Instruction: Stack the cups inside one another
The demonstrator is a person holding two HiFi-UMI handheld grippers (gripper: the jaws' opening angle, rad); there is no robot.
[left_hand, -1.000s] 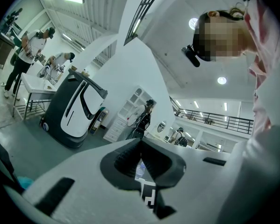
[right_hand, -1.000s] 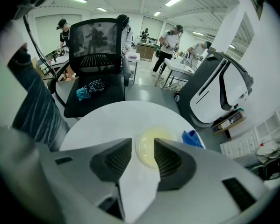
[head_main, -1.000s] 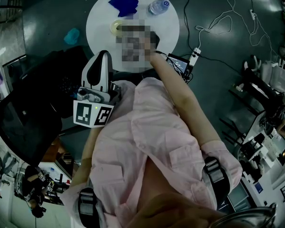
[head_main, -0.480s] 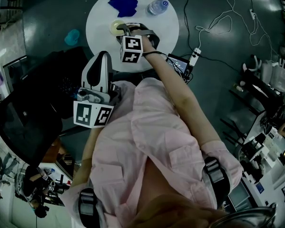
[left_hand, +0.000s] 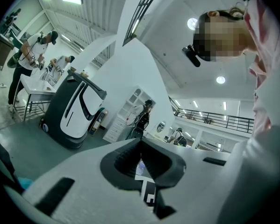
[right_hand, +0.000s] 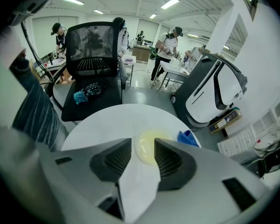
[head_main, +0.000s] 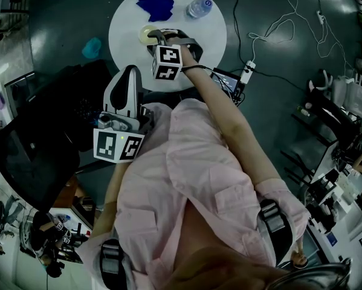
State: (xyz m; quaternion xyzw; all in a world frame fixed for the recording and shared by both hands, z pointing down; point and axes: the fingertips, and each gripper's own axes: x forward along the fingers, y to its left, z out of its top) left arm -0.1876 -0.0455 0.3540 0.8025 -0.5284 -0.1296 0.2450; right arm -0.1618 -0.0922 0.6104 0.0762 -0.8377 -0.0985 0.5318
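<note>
Round white table [head_main: 123, 26] below the right gripper [right_hand: 142, 144], with the yellow cup [head_main: 147, 34] between its spread jaws.

Ahead and to the left of the right gripper, past the table's far edge, is a black office chair [right_hand: 93, 55] with a teal bundle [right_hand: 86, 93] on its seat. The right gripper hangs low over the table, one pad on each side of the upright, mouth-up cup; whether either pad touches it cannot be told. The left gripper [left_hand: 140, 143] is held near the person's chest, well behind the right gripper, its pads pressed together at the tips with nothing in them. A blue object [head_main: 155, 2] lies ahead and to the right of the right gripper. A clear water bottle [head_main: 199, 8] sits farther right.
</note>
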